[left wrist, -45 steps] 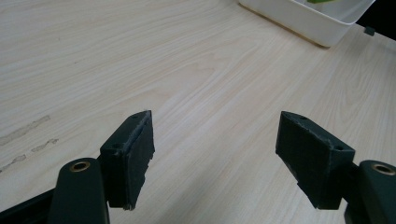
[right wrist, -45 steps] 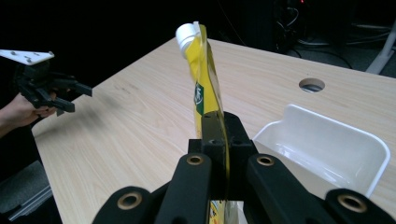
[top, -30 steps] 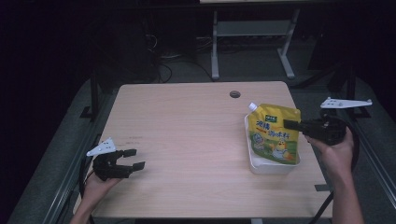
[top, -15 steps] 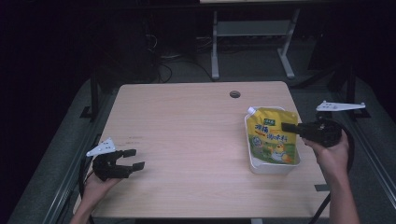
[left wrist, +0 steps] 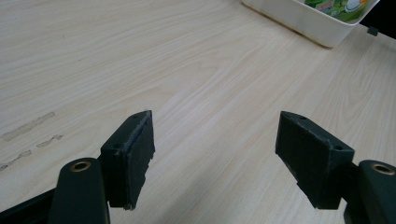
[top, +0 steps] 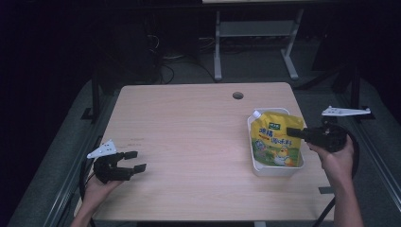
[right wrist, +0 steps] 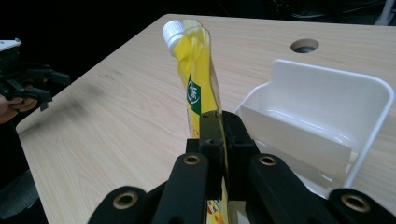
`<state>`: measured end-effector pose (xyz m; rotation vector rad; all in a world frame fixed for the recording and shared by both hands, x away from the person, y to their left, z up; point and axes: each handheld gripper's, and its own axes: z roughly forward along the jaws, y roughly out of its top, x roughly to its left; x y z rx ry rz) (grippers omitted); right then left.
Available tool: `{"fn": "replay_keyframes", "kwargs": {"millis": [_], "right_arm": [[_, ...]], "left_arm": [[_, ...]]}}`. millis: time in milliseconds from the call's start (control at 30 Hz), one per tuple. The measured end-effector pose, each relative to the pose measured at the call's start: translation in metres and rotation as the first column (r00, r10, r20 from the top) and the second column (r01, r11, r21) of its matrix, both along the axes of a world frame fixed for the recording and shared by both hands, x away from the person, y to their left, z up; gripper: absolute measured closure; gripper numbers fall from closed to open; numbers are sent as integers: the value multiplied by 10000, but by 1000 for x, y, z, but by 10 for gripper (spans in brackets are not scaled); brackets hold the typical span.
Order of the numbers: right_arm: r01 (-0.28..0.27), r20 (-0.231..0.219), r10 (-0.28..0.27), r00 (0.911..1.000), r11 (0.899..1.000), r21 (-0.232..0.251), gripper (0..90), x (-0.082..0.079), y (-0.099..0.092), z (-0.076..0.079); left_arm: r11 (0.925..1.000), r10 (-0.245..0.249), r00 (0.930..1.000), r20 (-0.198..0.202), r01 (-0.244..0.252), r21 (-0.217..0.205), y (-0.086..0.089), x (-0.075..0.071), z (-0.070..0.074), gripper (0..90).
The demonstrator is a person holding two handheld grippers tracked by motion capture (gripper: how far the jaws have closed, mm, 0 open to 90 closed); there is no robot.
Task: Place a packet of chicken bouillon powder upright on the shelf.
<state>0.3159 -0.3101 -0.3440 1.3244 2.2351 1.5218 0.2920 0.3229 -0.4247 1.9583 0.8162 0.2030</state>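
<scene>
A yellow spouted pouch (top: pixel 275 140) with a white cap stands edge-up over a white tray (top: pixel 276 171) at the table's right side. My right gripper (top: pixel 289 132) comes in from the right and is shut on the pouch's edge. In the right gripper view the jaws (right wrist: pixel 218 123) pinch the pouch (right wrist: pixel 198 70) just left of the tray (right wrist: pixel 327 93). They have just been opening slightly, with the pouch still pressed between them. My left gripper (top: pixel 134 161) rests open at the table's front left. Its pads (left wrist: pixel 133 154) stand wide apart over bare wood.
A round cable hole (top: pixel 238 95) lies in the table's far side. The tray's corner (left wrist: pixel 322 28) shows far off in the left gripper view. The wooden tabletop (top: pixel 189 142) stretches between the two grippers. Dark floor and a metal frame lie beyond the table.
The right gripper and the pouch have shifted slightly down and toward the person over the tray. The left gripper has stayed put.
</scene>
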Motion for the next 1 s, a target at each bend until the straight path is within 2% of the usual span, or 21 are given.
{"fn": "replay_keyframes", "kwargs": {"millis": [333,633,867,1000], "right_arm": [[265,-170,-263,9995,9996,110,871,-6,-12,-12],[595,-421,-580,9974,9976,345,879,-13,-25,-30],[676,-448,-652,9969,9963,524,880,-15,-28,-36],[700,-417,-680,9968,9965,463,779,-16,-27,-32]], "left_arm": [[10000,0,10000,-15,0,37,0,0,0,277],[10000,-13,10000,-16,13,77,-1,0,-1,277],[10000,-8,10000,-27,8,64,0,0,-1,277],[10000,7,10000,-42,-6,22,0,1,-1,277]]}}
